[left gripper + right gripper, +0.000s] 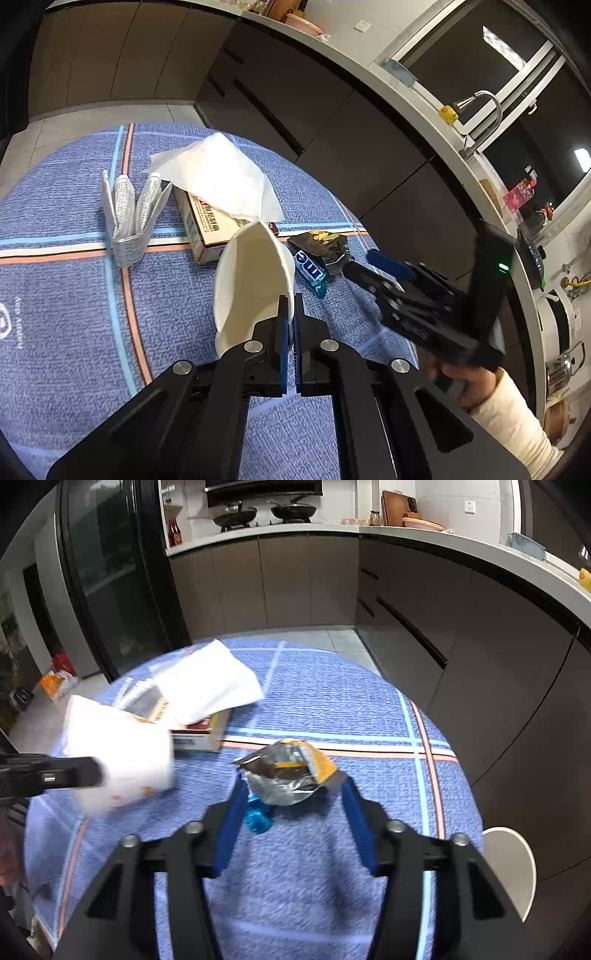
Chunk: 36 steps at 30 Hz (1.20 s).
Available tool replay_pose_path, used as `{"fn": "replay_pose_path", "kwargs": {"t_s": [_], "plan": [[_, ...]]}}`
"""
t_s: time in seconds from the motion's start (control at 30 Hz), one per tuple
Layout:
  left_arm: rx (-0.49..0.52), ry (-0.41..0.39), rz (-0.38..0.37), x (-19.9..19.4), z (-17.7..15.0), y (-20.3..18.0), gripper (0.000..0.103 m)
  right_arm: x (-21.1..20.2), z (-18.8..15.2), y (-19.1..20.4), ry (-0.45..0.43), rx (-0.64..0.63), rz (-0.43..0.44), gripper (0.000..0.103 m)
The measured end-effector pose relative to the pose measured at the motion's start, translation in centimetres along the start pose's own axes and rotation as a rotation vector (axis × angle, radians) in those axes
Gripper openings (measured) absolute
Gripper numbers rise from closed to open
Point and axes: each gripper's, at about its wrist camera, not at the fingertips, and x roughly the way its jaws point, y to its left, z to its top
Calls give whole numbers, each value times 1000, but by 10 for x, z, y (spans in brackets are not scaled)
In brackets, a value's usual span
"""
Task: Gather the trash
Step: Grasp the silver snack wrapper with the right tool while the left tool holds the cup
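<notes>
Take the cardboard box (201, 229) on the blue table mat (74, 295) as your marker. To its left a folded printed leaflet (129, 218) stands fanned open on the mat, just beside the box and not touching it as far as the left wrist view shows. A white tissue (218, 177) lies draped over the far part of the box.

In front of the box, your left gripper (291, 314) is closed tight on the wall of a white paper cup (251, 280). The blue pads sit one inside the cup and one outside, with only the thin wall between them. The cup is tipped, its open mouth facing you, and its rim is squashed to a point on the box side. From the right wrist view the same cup is blurred and hangs just left of the box.

To the right of the box lies a blue candy wrapper (312, 273), and on its far end a crumpled foil snack bag (288, 771), silver inside with yellow print. Your right gripper (291, 794) has that bag between its fingers (352, 812). The jaws stand partly open. The left pad is at the bag's edge, the right pad close beside it, but whether either presses on the foil cannot be told. Your hand (454, 373) and a cream sleeve (513, 417) show behind that gripper.
</notes>
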Motion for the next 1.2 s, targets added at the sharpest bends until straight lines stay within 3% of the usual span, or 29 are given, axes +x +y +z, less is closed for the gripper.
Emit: {"fn": "replay_pose_path", "kwargs": {"t_s": [0.27,0.67,0.77,0.83,0.87,0.9,1.2], "plan": [[20,-8,46,-16,-9,4,2,26,5,0,44,8,-36,5],[66,-31,85,-28,-12,-16,2,-9,2,9,-25,-9,-5,2],[73,-35,80,-31,-12,-22,2,-12,5,11,-21,-34,8,5],[84,-42,82,-33,-14,-27,2,-12,6,13,-33,-54,-3,26],[88,-42,82,-33,-14,-29,2,-9,9,14,-40,-64,0,43],[92,-40,83,-34,-15,-30,2,-7,12,15,-42,-68,4,49],[66,-43,92,-37,-14,-19,2,35,28,28,19,-160,-66,45]]}}
